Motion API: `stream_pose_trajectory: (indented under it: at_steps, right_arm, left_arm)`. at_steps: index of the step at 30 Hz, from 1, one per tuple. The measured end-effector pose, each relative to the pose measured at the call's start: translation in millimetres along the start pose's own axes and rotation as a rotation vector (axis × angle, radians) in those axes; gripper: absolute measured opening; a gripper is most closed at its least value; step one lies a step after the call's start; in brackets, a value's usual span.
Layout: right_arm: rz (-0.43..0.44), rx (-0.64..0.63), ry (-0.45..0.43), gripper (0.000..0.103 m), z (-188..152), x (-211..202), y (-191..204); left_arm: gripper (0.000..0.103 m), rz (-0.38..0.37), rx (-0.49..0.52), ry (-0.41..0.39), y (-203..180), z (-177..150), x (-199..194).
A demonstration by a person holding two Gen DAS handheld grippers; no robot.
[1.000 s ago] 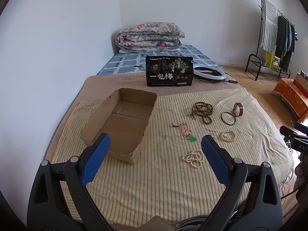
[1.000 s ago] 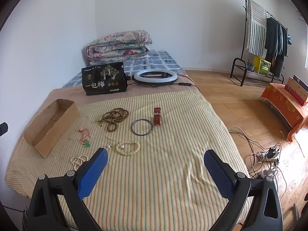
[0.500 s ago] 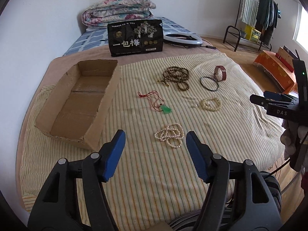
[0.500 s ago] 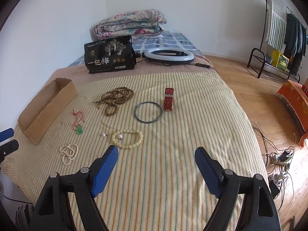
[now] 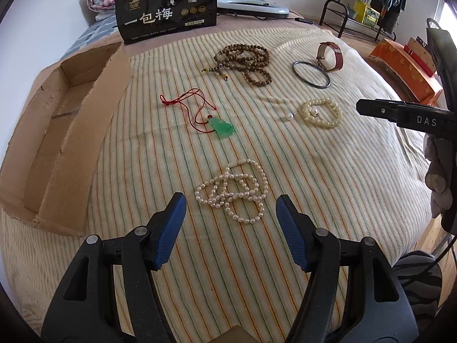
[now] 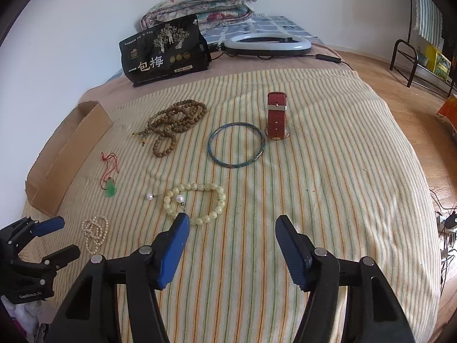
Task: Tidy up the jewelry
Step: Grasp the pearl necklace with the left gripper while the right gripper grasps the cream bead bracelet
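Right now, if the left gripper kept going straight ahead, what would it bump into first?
Probably the tangled white pearl necklace on the striped bedspread: it lies just ahead of the left gripper, whose open jaws frame it. Depth is uncertain.

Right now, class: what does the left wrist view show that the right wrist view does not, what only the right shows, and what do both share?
Only the left wrist view shows the inside of the cardboard box.

Only the right wrist view shows the whole ring light and the floor cables.

Both show the pearl necklace, jade pendant, brown beads, bangle, watch and black bag.
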State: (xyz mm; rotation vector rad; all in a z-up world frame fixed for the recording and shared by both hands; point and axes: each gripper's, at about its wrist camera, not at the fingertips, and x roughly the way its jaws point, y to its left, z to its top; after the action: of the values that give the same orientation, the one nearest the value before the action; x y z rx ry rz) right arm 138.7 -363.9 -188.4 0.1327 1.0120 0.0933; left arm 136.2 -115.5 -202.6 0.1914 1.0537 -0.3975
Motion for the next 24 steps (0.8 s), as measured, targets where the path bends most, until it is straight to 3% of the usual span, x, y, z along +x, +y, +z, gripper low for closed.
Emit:
stream_pose_trajectory:
  at_steps: [10, 17, 19, 21, 24]
  right_arm:
    - [0.017, -0.007, 0.07, 0.052, 13.4, 38.5, 2.5]
    - [-0.028, -0.02, 0.096, 0.047, 18.1, 50.7, 7.2]
    - [-0.046, -0.035, 0.101, 0.042, 17.1, 51.9, 9.3]
    - [-0.048, -0.042, 0.101, 0.038, 16.8, 52.3, 10.4]
    - [-0.032, -0.031, 0.1, 0.03, 15.8, 51.7, 10.0]
  left_arm:
    - [0.068, 0.016, 0.023, 0.023, 1.3, 6.0, 27.7]
    - [0.068, -0.004, 0.019, 0.009, 4.9, 2.6, 34.1]
    - [0.068, -0.009, 0.02, 0.006, 5.4, 2.3, 33.9]
    - [0.064, -0.009, 0.024, 0.001, 4.3, 1.8, 33.1]
    - [0.051, -0.017, 0.027, -0.007, 3.7, 1.3, 31.4]
